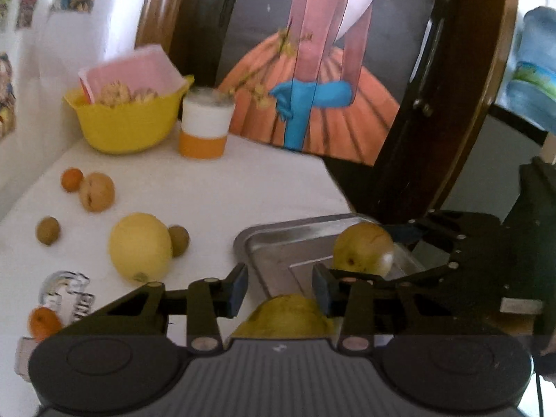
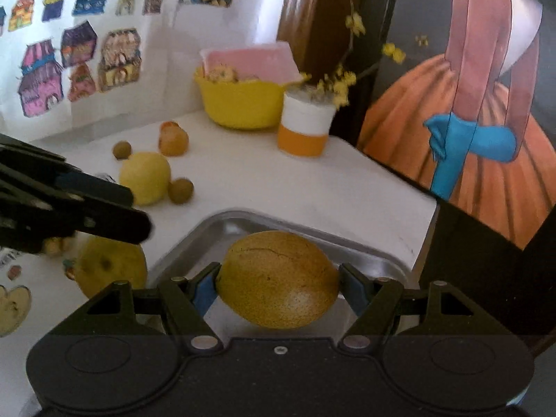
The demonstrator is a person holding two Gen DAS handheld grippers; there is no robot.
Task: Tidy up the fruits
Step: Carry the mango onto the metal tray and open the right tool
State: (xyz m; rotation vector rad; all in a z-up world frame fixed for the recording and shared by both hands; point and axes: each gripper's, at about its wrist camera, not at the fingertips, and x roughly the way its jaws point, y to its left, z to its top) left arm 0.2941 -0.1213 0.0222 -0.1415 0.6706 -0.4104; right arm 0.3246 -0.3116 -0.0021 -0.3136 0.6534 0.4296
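Note:
My right gripper point(image 2: 278, 286) is shut on a yellow-brown speckled fruit point(image 2: 278, 278), held just above a metal tray point(image 2: 222, 229) at the table's near right corner. The left wrist view shows the same held fruit point(image 1: 363, 250) over the tray point(image 1: 274, 243). To the tray's left, my left gripper point(image 1: 279, 288) is open, and a yellow-green fruit point(image 1: 285, 316) lies on the table just below its fingers. From the right wrist view, that fruit point(image 2: 111, 264) sits partly hidden under the left gripper's fingers point(image 2: 114, 215).
On the white table lie a large yellow citrus point(image 1: 140, 246), two small brown fruits point(image 1: 48, 231) point(image 1: 179, 239), a peach point(image 1: 97, 191), a small orange point(image 1: 72, 179) and another orange point(image 1: 43, 323). A yellow bowl point(image 1: 128, 118) and an orange-white cup point(image 1: 205, 128) stand at the back.

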